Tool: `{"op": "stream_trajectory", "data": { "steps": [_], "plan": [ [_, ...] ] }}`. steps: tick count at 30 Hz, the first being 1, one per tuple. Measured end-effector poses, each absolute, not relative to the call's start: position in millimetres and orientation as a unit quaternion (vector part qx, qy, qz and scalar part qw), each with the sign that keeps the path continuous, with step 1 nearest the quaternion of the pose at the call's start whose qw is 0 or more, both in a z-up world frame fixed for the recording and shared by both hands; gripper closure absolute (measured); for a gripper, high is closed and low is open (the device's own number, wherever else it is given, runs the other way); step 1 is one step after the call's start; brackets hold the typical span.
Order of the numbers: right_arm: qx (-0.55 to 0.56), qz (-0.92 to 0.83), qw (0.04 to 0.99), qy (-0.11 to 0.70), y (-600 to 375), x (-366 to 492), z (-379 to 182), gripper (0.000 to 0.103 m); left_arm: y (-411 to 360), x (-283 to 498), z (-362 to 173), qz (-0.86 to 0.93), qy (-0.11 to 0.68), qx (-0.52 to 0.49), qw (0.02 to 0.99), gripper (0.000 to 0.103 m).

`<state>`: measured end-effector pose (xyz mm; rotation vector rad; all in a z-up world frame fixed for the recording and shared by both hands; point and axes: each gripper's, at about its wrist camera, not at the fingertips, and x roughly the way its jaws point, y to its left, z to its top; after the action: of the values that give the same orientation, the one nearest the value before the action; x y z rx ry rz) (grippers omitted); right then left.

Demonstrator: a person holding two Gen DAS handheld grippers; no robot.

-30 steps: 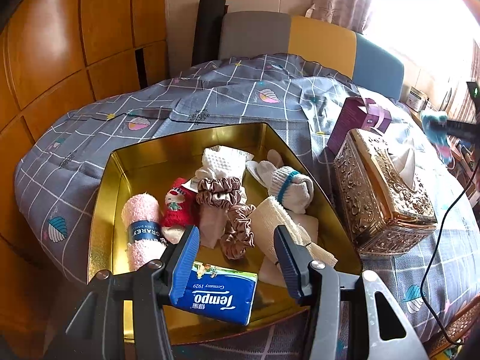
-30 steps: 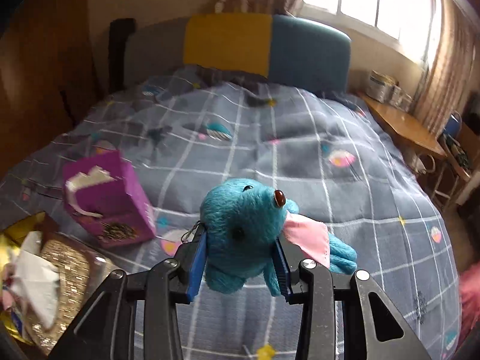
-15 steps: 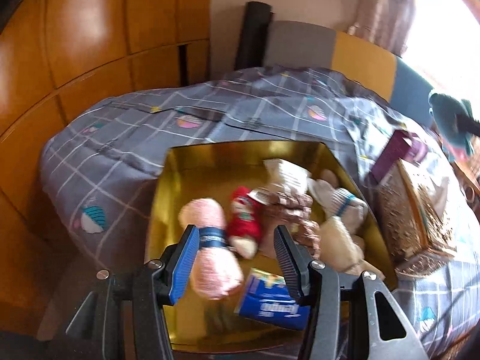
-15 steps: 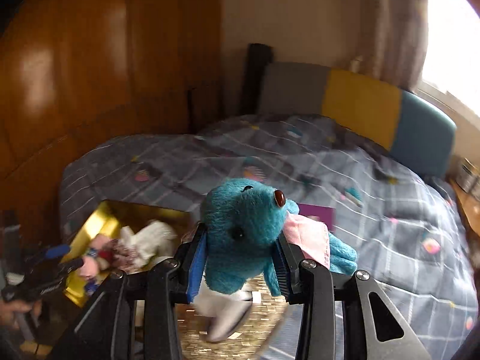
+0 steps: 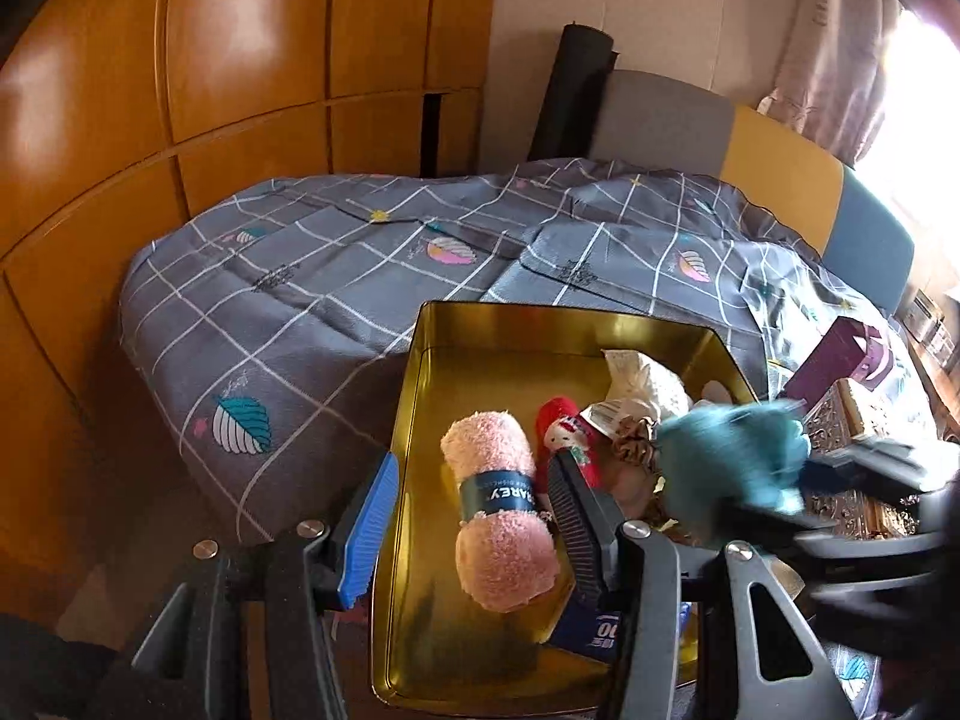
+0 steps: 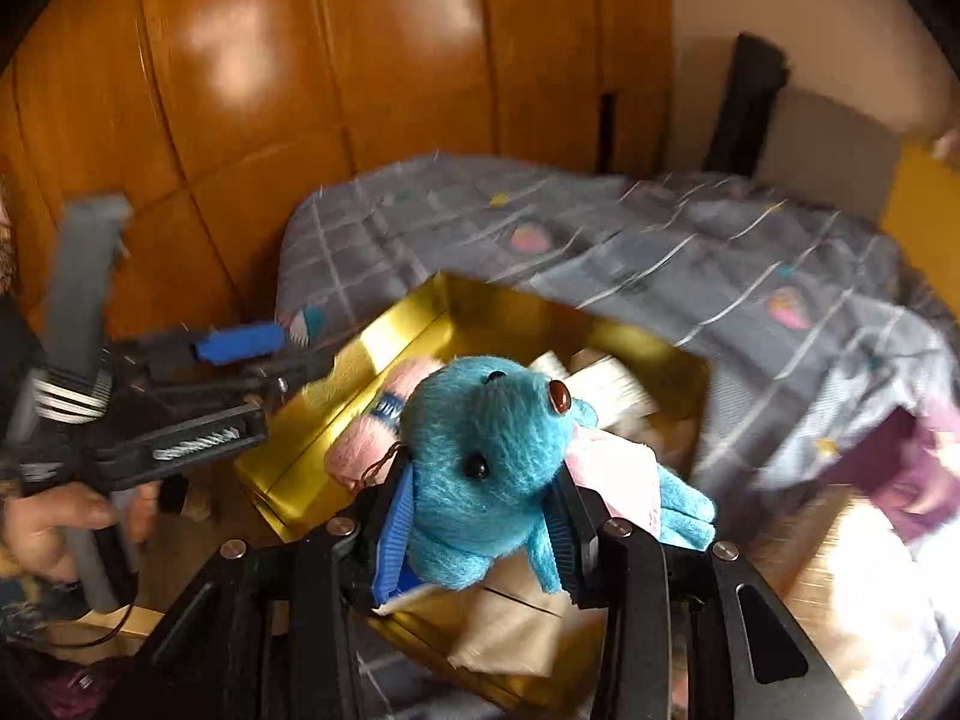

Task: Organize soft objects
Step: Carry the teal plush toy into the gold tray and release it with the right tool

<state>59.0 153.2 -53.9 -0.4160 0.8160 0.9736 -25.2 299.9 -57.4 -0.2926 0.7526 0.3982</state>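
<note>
A gold tray [image 5: 420, 360] on the bed holds a rolled pink towel [image 5: 498, 510], a small red and white doll [image 5: 564, 432], scrunchies [image 5: 636, 438], white cloth [image 5: 642, 378] and a blue tissue pack [image 5: 591, 624]. My left gripper [image 5: 474, 525] stands open over the tray's near left corner. The towel lies below it, untouched. My right gripper [image 6: 480, 498] is shut on a blue plush toy [image 6: 486, 438] with a pink ear, above the tray [image 6: 384, 336]. In the left wrist view the plush [image 5: 732, 462] shows blurred over the tray's right side.
An ornate gold tissue box [image 5: 852, 426] and a purple box [image 5: 840, 360] stand right of the tray. The grey checked bedspread [image 5: 300, 300] stretches behind. Orange wooden panels [image 5: 180, 90] line the left. A hand [image 6: 54, 522] holds the left gripper [image 6: 270, 357].
The right gripper has swung the blue plush from over the open bed to above the gold tray. The left gripper has slid left, so the towel now lies between its fingers.
</note>
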Motion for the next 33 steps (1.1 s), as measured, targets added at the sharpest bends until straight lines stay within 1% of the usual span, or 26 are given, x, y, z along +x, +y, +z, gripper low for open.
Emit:
{"op": "stream_trajectory", "data": {
  "steps": [3,7,12,17,20,21,22,24,27,29,33],
  "plan": [
    [-0.200,0.424,0.783,0.409,171.9,72.2,-89.0,0.062,297.9,-23.8,-61.4,0.189,0.367,-0.140,0.900,0.051],
    [-0.204,0.406,0.789,0.414,181.1,85.1,-108.7,0.062,290.2,-21.2,-65.6,0.182,0.370,-0.135,0.901,0.051],
    [-0.219,0.400,0.793,0.405,180.9,81.3,-114.6,0.060,283.7,-22.0,-65.5,0.182,0.367,-0.132,0.903,0.051],
    [-0.222,0.400,0.798,0.392,175.4,73.0,-108.8,0.056,282.4,-24.1,-62.6,0.186,0.362,-0.132,0.904,0.051],
    [-0.217,0.402,0.802,0.386,171.6,67.3,-105.0,0.051,281.2,-26.3,-59.2,0.191,0.356,-0.130,0.905,0.051],
    [-0.213,0.401,0.804,0.384,170.1,65.7,-103.0,0.045,280.6,-27.4,-58.1,0.193,0.354,-0.130,0.906,0.051],
    [-0.211,0.398,0.808,0.380,168.6,63.5,-100.7,0.036,280.2,-27.9,-57.1,0.194,0.352,-0.130,0.906,0.051],
    [-0.205,0.389,0.819,0.368,163.3,59.6,-95.1,0.027,277.9,-30.5,-54.2,0.197,0.346,-0.130,0.908,0.051],
    [-0.198,0.375,0.833,0.355,153.5,54.9,-85.8,0.026,273.8,-33.4,-48.2,0.205,0.336,-0.123,0.911,0.051],
    [-0.198,0.361,0.846,0.341,145.1,49.9,-77.6,0.023,269.0,-35.4,-44.4,0.212,0.329,-0.116,0.913,0.051],
    [-0.189,0.315,0.879,0.303,125.0,37.9,-58.9,0.016,258.7,-37.9,-37.9,0.210,0.318,-0.112,0.918,0.050]
  ]
}}
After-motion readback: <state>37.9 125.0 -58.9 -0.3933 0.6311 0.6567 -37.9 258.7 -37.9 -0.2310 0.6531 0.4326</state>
